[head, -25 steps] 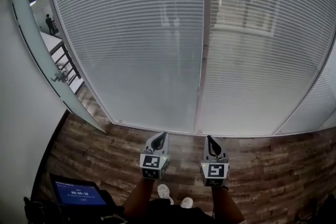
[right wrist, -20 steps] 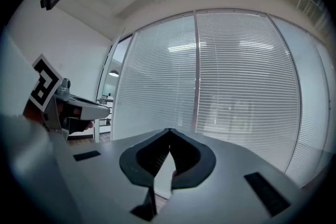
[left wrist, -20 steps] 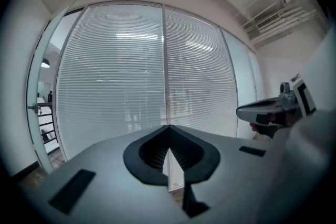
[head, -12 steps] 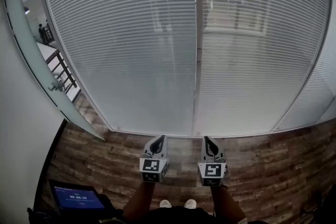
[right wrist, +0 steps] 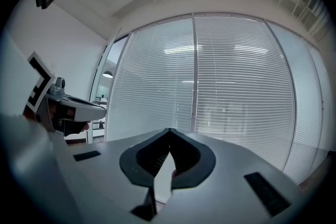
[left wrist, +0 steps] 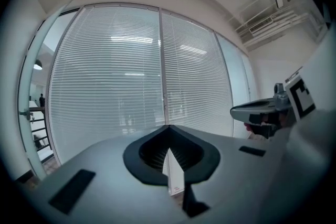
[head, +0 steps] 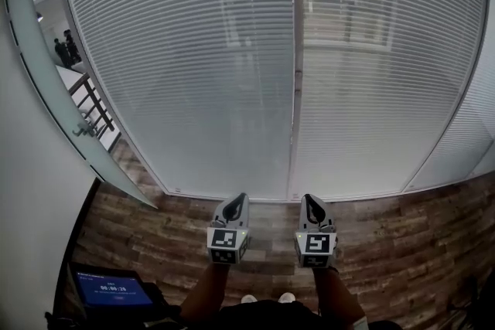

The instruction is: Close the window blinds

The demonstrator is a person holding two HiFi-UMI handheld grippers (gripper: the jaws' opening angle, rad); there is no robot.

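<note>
The person is holding both tools level, side by side above the wooden floor. The left gripper is pressing its jaws together, tips meeting on nothing. The right gripper, at its three o'clock, is doing just the same. The blinds are hanging at twelve o'clock, well apart from both tips, on either side of an upright post. Shapes are showing faintly through the slats. A screen is glowing at eight o'clock.

Grey left gripper and right gripper, black-lined jaws, black-and-white marker cubes; white shoes.
</note>
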